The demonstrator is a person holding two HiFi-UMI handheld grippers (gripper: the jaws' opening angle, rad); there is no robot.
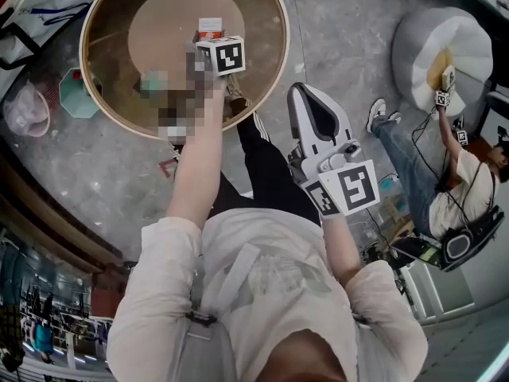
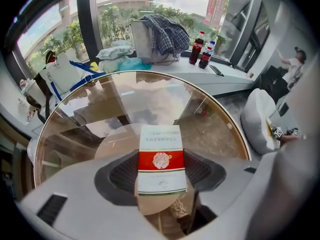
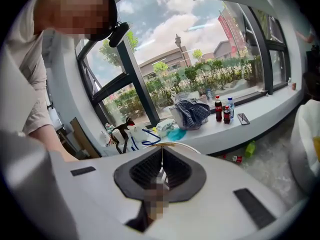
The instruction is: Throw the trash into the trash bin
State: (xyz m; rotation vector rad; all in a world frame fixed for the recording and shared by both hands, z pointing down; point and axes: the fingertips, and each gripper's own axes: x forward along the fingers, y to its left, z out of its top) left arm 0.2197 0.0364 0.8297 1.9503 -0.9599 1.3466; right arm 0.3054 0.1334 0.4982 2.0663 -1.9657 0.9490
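On the round glass table (image 2: pixel 212 129), the left gripper (image 2: pixel 161 173) has its jaws clamped on a red-and-white box (image 2: pixel 161 154). The right gripper (image 3: pixel 161 176) has its jaws closed and empty. Lifting and binning remain.

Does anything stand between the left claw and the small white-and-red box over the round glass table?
Nothing visible. The small white-and-red box sits directly between the left claw's ribbed pads, which meet both its sides, above the round glass table.

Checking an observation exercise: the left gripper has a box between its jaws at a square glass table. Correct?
No: the table is round, not square; the head view shows it. The box is indeed between the left gripper's jaws.
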